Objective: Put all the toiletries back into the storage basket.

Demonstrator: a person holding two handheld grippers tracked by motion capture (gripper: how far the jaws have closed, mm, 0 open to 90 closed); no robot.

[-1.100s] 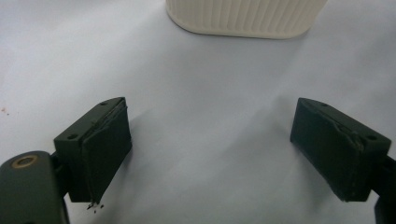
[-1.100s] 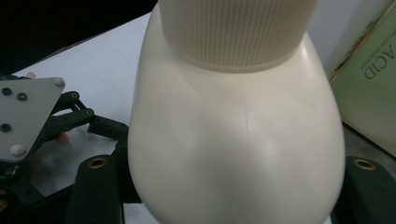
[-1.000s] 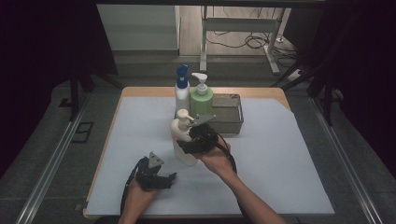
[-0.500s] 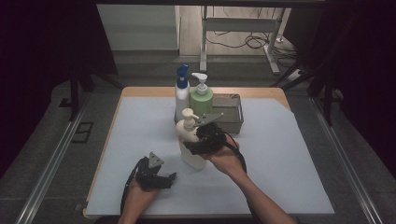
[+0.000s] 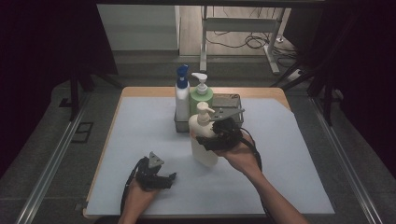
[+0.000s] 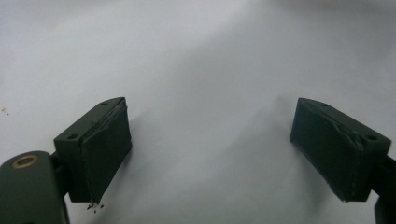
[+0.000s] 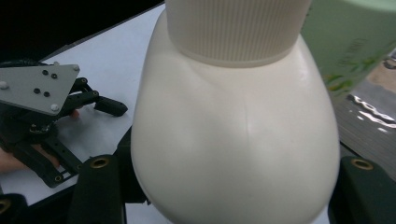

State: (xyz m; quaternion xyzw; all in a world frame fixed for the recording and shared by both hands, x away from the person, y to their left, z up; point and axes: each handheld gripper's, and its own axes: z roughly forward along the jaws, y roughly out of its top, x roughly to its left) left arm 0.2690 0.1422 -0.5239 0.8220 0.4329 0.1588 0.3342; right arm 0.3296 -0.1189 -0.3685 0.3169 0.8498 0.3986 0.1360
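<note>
Your right gripper (image 5: 211,140) is clamped on the cream pump bottle (image 5: 202,140) at its shoulder, holding it upright above the mat (image 5: 289,154), just short of the metal tray (image 5: 236,100). Left gripper (image 5: 163,179) rests on the mat, jaws apart and empty, out of the way.

Cream pump bottle (image 7: 236,135) apparently clamped between the fingers (image 7: 100,186).

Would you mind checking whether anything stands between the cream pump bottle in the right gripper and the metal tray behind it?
Nothing visible does. The cream pump bottle, clamped in the right gripper, is just in front of the metal tray. The green bottle and blue-capped bottle fill the tray's left part; its right part looks free.
</note>
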